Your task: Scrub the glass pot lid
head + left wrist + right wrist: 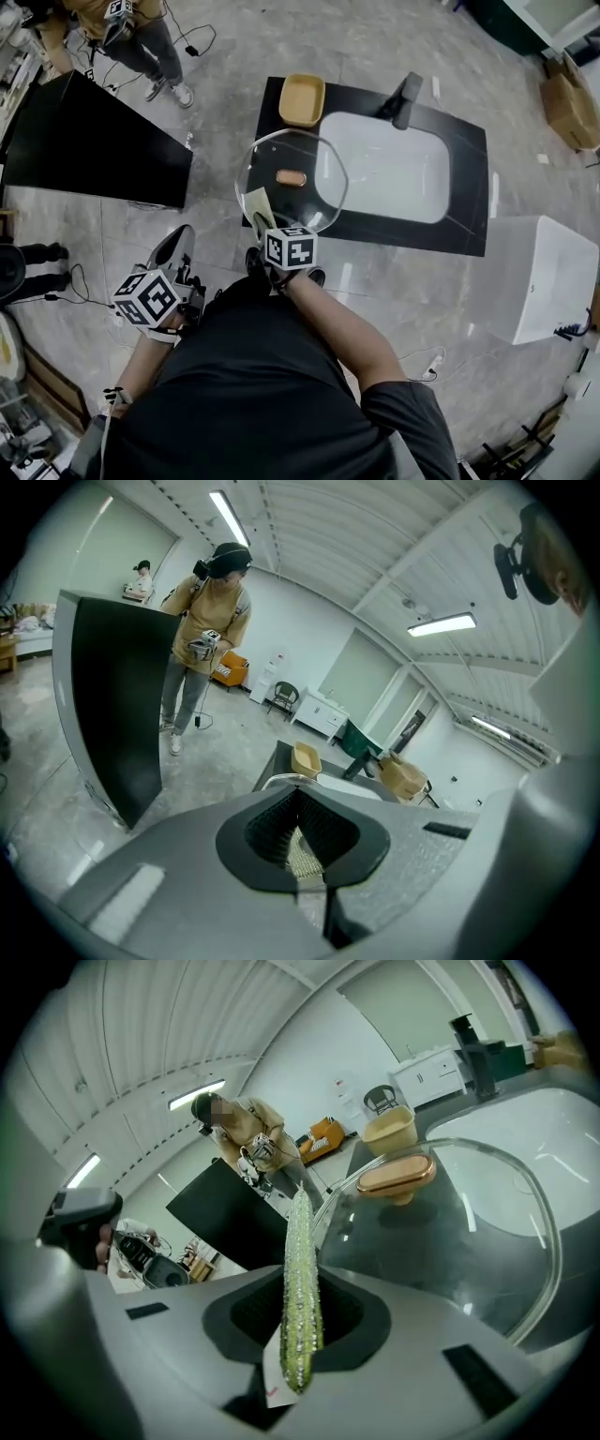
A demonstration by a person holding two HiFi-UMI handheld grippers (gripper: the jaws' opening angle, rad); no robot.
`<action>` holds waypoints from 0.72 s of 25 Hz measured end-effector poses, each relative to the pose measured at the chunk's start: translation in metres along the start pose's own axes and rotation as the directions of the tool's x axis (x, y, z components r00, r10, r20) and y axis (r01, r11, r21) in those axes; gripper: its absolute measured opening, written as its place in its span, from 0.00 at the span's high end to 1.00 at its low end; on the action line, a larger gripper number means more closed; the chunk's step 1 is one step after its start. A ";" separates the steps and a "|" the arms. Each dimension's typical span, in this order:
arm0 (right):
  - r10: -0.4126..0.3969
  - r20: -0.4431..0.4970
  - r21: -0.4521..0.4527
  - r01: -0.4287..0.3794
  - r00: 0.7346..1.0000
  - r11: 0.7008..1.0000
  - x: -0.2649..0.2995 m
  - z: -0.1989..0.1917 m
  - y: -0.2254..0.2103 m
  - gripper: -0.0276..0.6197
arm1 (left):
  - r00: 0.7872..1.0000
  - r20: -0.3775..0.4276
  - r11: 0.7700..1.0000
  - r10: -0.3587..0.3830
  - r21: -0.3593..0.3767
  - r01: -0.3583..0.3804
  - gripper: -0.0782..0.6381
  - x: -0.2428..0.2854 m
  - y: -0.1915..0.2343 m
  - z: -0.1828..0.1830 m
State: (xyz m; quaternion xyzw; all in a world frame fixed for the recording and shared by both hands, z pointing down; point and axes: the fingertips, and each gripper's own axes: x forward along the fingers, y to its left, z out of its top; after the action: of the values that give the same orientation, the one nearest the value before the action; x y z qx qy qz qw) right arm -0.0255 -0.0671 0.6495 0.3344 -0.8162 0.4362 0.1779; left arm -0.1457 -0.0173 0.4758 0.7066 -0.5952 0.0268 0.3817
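Note:
The glass pot lid lies knob up on the front left corner of the black counter, partly over the white sink. Its brown knob shows in the right gripper view too, as the knob on the lid. My right gripper is shut on a yellow-green sponge, held edge-on at the lid's near rim; the sponge sticks up out of the gripper. My left gripper hangs low at the left, away from the lid, its jaws closed together.
A yellow bowl stands at the counter's far left corner, and a black faucet rises behind the sink. A black table is at the left with a person beyond it. A white box sits on the floor at the right.

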 end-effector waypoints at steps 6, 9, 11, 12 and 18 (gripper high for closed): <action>-0.078 -0.009 -0.003 0.078 0.997 0.997 -0.013 -0.002 -0.034 0.87 | 0.999 -0.025 0.998 -0.042 0.036 0.043 0.89 0.015 -0.017 0.001; -0.096 0.023 -0.016 0.096 0.995 0.995 -0.028 0.000 -0.050 0.87 | 0.996 -0.038 0.994 -0.082 0.063 0.085 0.89 0.028 -0.034 0.002; -0.110 0.036 -0.006 0.110 0.993 0.994 -0.038 0.000 -0.059 0.87 | 0.993 -0.053 0.991 -0.108 0.072 0.112 0.89 0.036 -0.045 0.001; -0.114 0.041 0.006 0.114 0.993 0.994 -0.043 -0.001 -0.064 0.87 | 0.991 -0.061 0.989 -0.121 0.075 0.125 0.89 0.040 -0.051 0.000; -0.138 0.075 0.046 0.135 0.988 0.990 -0.061 -0.003 -0.087 0.87 | 0.979 -0.094 0.977 -0.180 0.099 0.189 0.89 0.059 -0.077 -0.003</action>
State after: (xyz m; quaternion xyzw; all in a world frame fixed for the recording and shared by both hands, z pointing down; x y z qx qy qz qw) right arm 0.0794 -0.0747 0.6674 0.4098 -0.7886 0.4263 0.1686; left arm -0.0608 -0.0640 0.4678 0.7766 -0.5080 0.0532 0.3686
